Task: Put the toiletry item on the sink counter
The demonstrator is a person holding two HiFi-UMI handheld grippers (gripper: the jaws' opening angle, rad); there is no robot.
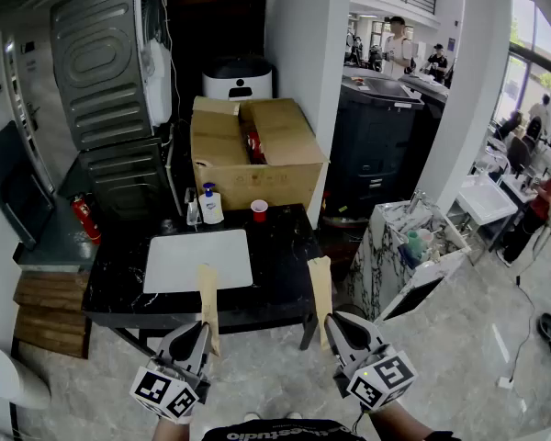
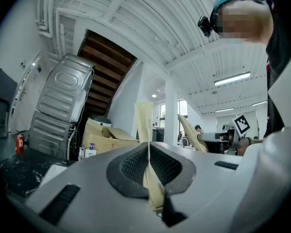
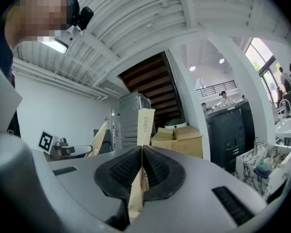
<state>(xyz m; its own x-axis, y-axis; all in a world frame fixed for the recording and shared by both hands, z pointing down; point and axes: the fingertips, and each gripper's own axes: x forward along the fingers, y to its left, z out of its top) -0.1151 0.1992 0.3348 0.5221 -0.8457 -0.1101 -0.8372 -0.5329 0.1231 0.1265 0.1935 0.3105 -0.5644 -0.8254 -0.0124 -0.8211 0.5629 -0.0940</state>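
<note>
Both tools are being held low at the person's waist, short of the near edge of the counter [image 1: 285, 246].

- Left tool [image 1: 208, 278]: its jaws are pressing flat together along their tan tips, with nothing caught between them.
- Right tool [image 1: 320, 269]: it is doing the same, pressed shut and carrying nothing.

Just ahead of the left tool's tip, a white basin [image 1: 198, 259] is sitting sunk in the dark counter. Beyond the basin, a pump bottle [image 1: 211, 205] is standing upright along the counter's far edge. A small clear bottle [image 1: 191, 211] is standing just to its left and a red cup [image 1: 259, 210] a little to its right. Behind them a cardboard box [image 1: 255, 159] is lying open.

Off to the right of the right tool, a marble-patterned bin [image 1: 372, 260] is holding several more bottles, too small to make out.

Judgement on progress:
- If the pump bottle is the toiletry item, it is already resting on the counter and nothing is waiting to be done.
- If the item is one of those in the bin, the work is not yet starting: fetching, carrying and setting down are all remaining.
- The pictures are not settling which.
</note>
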